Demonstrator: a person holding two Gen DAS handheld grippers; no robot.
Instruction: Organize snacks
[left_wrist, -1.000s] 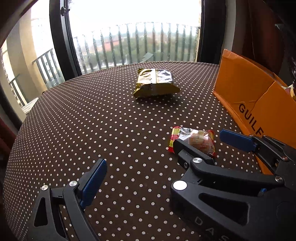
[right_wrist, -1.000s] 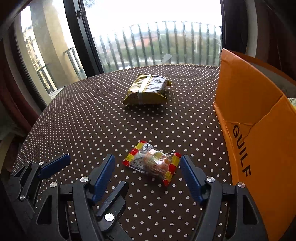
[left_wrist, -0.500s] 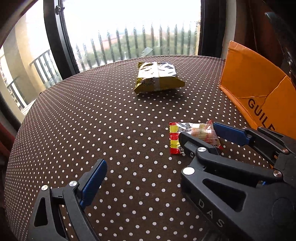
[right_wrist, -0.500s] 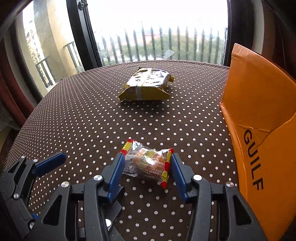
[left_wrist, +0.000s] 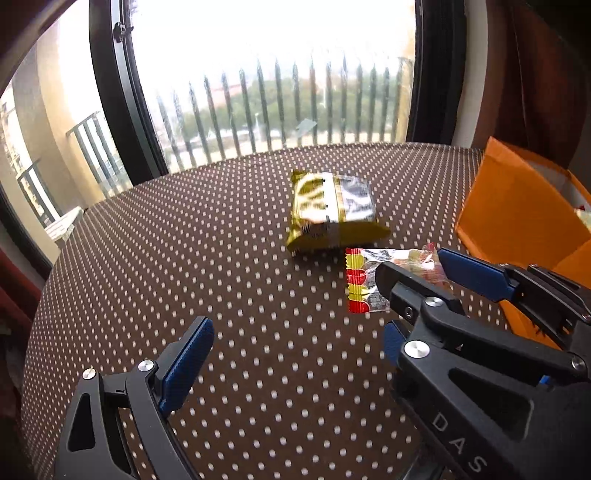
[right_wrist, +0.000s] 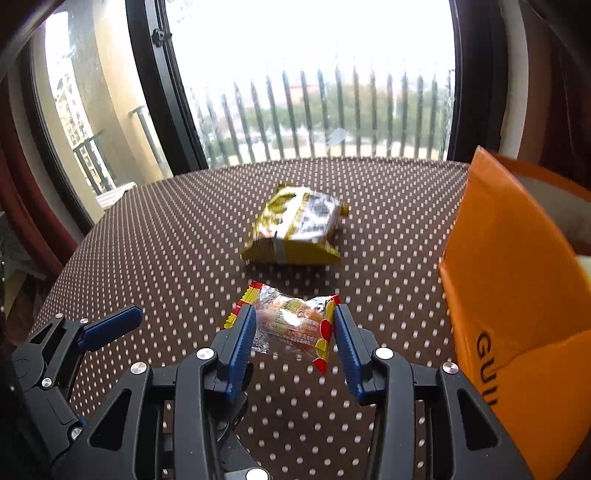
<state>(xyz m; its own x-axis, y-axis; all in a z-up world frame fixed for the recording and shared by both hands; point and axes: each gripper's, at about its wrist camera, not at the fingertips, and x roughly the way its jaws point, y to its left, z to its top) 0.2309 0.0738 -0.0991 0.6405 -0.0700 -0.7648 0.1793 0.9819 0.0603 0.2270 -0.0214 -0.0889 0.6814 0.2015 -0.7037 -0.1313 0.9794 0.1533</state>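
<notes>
Right wrist: orange box (right_wrist: 506, 254) beside candy packet (right_wrist: 291, 325).

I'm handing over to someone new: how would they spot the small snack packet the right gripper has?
Start at the round table with the brown polka-dot cloth, with the orange box on its right. Nearer than the gold snack bag, the small packet sits between the fingers of the right gripper. Unlike the larger, opaque gold bag, it is clear with red-and-yellow crimped ends.

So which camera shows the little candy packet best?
The right wrist view: the candy packet sits whole between the right gripper jaws. In the left wrist view that gripper hides part of the packet.
</notes>
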